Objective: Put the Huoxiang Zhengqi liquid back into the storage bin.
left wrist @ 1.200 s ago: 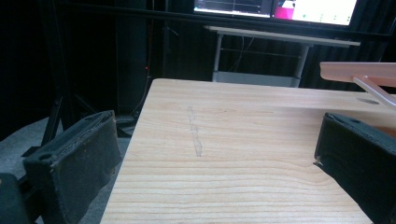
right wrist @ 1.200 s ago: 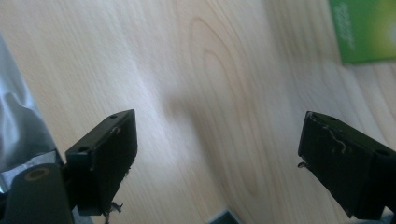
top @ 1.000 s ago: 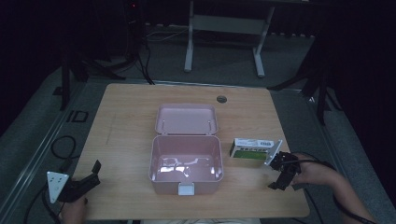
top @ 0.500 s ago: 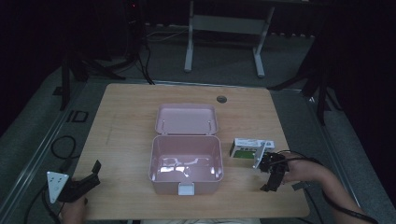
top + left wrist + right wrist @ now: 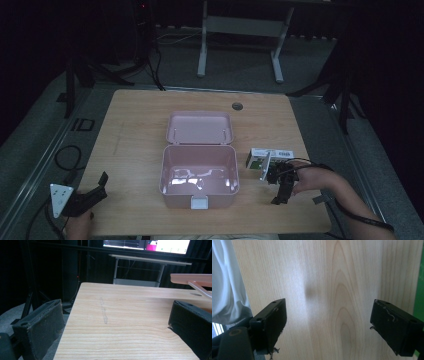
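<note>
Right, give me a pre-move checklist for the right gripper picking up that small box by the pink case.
1. Right gripper open: ok, jaws stand wide apart in the right gripper view.
2. Nothing held in it: ok, bare table shows between the jaws.
3. Jaws lined up on the small box: not ok, they point down at the table beside it.
4. Pink case open with lid back: ok.
5. Case interior free: cannot tell, glare.
6. Left gripper out of the way: ok, near the table's left corner.
</note>
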Motion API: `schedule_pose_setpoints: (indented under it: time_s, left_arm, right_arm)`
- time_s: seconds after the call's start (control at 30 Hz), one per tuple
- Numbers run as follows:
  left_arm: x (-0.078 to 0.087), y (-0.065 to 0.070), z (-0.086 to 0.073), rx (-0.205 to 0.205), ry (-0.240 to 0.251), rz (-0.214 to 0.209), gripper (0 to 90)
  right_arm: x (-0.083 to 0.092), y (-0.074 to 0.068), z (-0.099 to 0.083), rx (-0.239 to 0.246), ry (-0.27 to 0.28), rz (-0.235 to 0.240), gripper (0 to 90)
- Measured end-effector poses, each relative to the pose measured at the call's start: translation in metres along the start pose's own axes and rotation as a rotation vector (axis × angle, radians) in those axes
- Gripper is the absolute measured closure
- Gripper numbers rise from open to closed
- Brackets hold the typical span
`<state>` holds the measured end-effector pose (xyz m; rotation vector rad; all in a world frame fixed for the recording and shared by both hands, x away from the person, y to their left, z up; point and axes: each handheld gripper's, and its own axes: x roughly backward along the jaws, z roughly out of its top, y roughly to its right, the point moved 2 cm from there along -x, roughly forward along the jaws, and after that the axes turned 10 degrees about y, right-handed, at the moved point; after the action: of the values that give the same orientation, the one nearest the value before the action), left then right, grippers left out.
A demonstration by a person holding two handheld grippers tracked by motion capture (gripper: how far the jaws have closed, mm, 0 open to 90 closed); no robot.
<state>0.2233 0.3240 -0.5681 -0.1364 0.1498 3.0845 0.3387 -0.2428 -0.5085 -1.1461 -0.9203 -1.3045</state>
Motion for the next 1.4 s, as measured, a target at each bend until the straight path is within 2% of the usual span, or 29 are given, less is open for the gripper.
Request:
schedule_pose_setpoints:
  time_s: [0.37, 0.5, 0.87, 1.1, 1.4]
  left_arm:
    - [0.0, 0.0, 0.0, 0.001, 0.001, 0.0, 0.2]
    - [0.0, 0.0, 0.0, 0.002, 0.001, 0.0, 0.2]
    - [0.0, 0.0, 0.0, 0.002, -0.001, 0.001, 0.2]
    - [0.0, 0.0, 0.0, 0.002, 0.0, 0.001, 0.2]
    - [0.0, 0.0, 0.0, 0.002, -0.001, 0.001, 0.2]
  right_arm:
    - [0.005, -0.002, 0.024, 0.068, -0.007, -0.004, 14.9]
    - [0.01, -0.001, 0.029, 0.079, -0.006, 0.003, 14.9]
    - [0.041, 0.007, 0.03, 0.087, 0.041, -0.037, 17.3]
    - [0.07, 0.022, 0.03, 0.076, 0.071, -0.086, 18.6]
    - [0.085, 0.048, 0.028, 0.048, 0.064, -0.131, 23.3]
